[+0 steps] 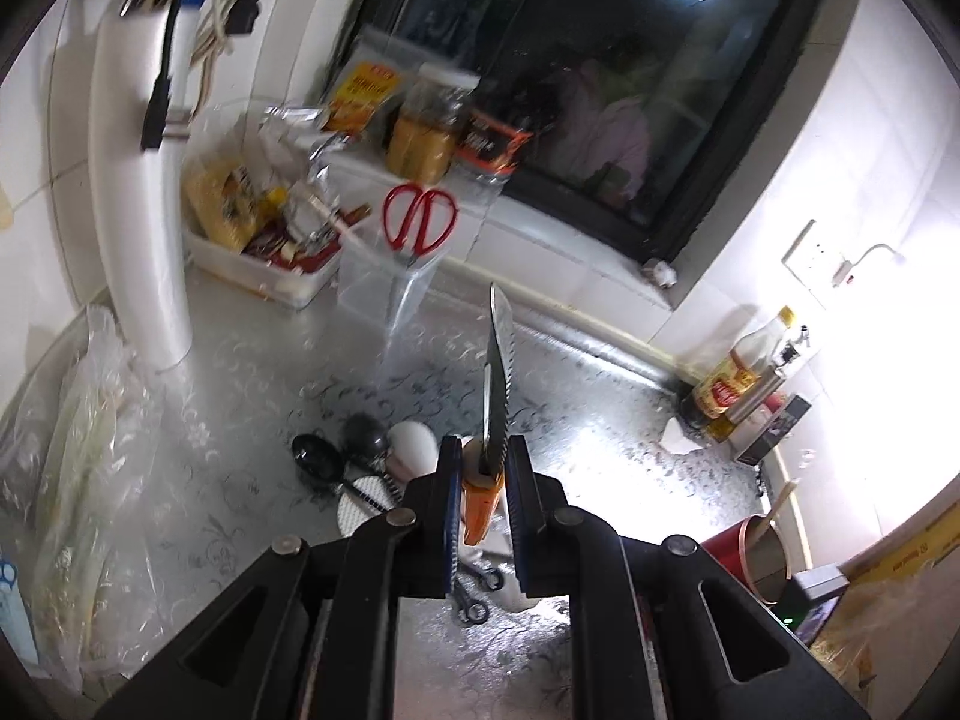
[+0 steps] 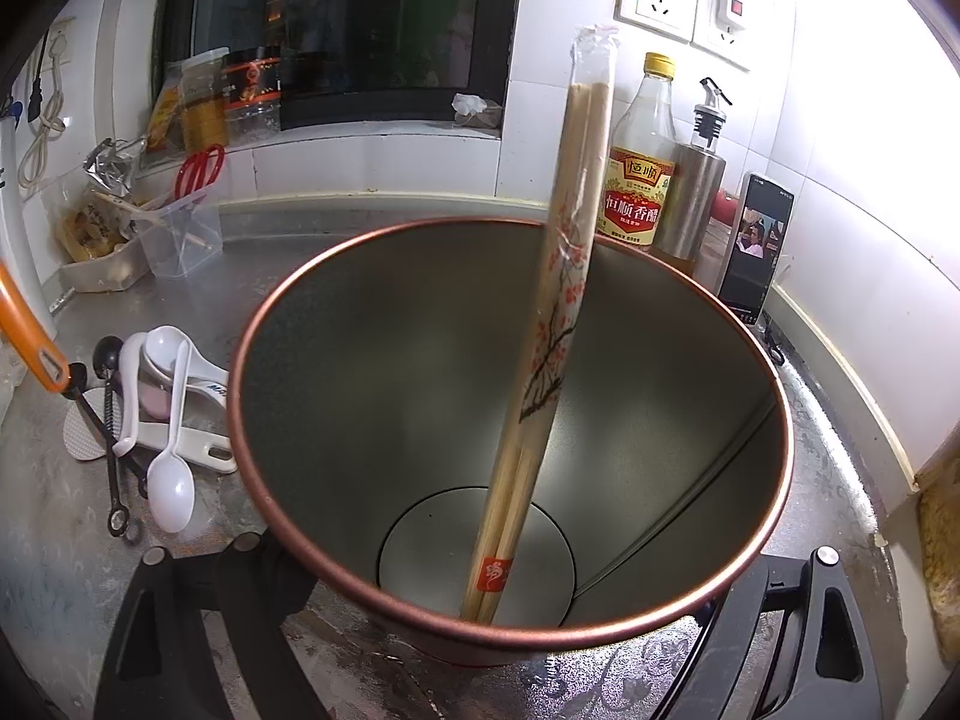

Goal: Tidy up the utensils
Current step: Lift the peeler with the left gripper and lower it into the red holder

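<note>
While the left gripper (image 1: 485, 468) clamps the orange-handled knife (image 1: 495, 384) blade-up above the spoons (image 1: 384, 456) on the counter (image 1: 600, 450), the right gripper (image 2: 498, 648) squeezes the copper-rimmed tin (image 2: 774, 396), wrapped chopsticks (image 2: 558, 300) leaning inside.

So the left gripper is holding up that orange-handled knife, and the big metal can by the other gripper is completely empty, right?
Not quite. The left gripper does hold the orange-handled knife, but the metal can is not empty: the right wrist view shows wrapped chopsticks standing inside it.
</note>
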Motion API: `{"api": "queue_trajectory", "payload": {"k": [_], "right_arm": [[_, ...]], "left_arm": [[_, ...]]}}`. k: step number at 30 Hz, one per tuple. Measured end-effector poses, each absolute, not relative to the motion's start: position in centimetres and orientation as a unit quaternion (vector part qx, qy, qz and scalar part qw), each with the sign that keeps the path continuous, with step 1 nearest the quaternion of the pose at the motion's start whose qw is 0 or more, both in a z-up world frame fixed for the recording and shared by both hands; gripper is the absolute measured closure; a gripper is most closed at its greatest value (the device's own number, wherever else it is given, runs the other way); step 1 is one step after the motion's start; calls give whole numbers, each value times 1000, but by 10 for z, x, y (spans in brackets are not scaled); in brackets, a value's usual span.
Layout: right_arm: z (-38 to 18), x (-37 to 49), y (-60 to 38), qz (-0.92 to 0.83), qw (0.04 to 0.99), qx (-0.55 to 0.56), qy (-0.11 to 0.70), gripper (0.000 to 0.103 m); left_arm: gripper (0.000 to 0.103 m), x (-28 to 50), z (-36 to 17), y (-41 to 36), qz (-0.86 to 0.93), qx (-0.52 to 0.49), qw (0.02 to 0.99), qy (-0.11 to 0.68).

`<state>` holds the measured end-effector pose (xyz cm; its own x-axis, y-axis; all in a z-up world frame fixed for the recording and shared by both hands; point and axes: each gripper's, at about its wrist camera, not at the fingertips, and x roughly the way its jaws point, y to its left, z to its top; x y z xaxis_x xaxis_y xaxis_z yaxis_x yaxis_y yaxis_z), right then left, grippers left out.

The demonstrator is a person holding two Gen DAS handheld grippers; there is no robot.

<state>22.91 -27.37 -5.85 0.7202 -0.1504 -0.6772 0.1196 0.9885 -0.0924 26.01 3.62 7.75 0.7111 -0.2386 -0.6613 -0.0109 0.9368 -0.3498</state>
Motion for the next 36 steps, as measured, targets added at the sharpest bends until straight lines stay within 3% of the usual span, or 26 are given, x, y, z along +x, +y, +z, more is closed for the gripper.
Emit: {"api": "queue_trajectory", "payload": {"k": [20,36], "right_arm": [[-58,228,-266,-66,927,-30,367,10],[-58,227,-263,-65,927,-36,369,10]], "left_arm": [[89,254,174,-65,-239,-99,926,276],[89,246,143,-146,-326,-48,885,328]]}}
